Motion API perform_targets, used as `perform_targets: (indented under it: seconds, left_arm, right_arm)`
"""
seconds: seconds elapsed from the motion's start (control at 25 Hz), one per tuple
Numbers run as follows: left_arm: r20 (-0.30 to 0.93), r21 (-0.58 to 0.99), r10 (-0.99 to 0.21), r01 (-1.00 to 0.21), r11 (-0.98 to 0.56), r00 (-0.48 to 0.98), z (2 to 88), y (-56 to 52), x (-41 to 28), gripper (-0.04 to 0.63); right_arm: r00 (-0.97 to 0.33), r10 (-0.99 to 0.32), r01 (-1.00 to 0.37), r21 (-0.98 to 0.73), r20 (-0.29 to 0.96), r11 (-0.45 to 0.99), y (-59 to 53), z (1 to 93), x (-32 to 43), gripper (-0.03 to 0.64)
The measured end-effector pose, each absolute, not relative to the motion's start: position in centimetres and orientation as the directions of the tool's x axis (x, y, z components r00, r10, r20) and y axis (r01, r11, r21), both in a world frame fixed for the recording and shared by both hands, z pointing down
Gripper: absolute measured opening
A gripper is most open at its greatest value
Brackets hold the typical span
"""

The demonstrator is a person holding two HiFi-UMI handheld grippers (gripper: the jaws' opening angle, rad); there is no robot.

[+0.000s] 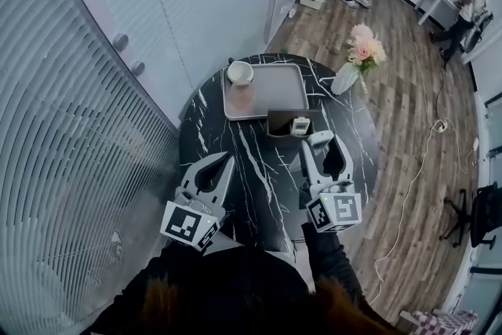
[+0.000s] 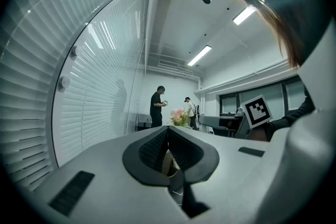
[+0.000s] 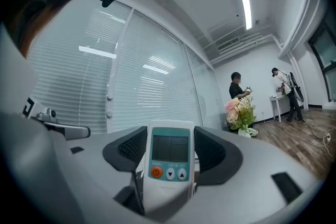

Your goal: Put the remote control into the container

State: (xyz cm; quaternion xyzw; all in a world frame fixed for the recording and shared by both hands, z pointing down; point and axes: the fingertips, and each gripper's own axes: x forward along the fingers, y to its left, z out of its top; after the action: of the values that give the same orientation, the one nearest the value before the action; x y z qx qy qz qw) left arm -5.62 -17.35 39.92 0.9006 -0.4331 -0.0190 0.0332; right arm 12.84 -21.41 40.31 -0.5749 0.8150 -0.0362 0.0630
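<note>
Your left gripper (image 1: 224, 159) hangs over the near left edge of the round black marble table (image 1: 259, 169). Its jaws are pressed together with nothing between them, as the left gripper view shows.

A grey tray (image 1: 274, 86) lies toward the far edge of the table. A white cup (image 1: 240, 73) sits in the tray's far left corner, and a brownish glass (image 1: 242, 96) stands just in front of the cup.

A black container (image 1: 280, 124) stands against the tray's near edge, open side up.

Your right gripper (image 1: 329, 142) is over the near right part of the table. It points at the container, and its jaws are clamped on the white remote control (image 3: 169, 157), one pad on each side. The remote control stands upright in the grip. Its display, orange button and two arrow keys face the right gripper view's camera. In the head view its top end is at the container's right end, and you cannot tell whether it touches the rim.

A white vase (image 1: 343, 79) of pink flowers (image 1: 364, 49) stands at the far right edge.
</note>
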Motion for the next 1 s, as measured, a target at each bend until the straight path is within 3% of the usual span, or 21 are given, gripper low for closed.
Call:
perform_targets:
  seconds: [0.44, 1.0]
  left_arm:
    - [0.031, 0.076, -0.778, -0.778, -0.624, 0.627, 40.6, -19.3, -8.3, 0.009]
    - [0.072, 0.071, -0.768, -0.771, -0.633, 0.637, 41.3, -21.0, -9.3, 0.009]
  right_arm:
    - [-0.215, -0.971, -0.969, -0.100, -0.102, 0.225, -29.5, 42.5, 12.0, 0.279]
    - [-0.096, -0.995, -0.985, -0.139, -0.034, 0.100, -34.7, 49.8, 11.6, 0.279]
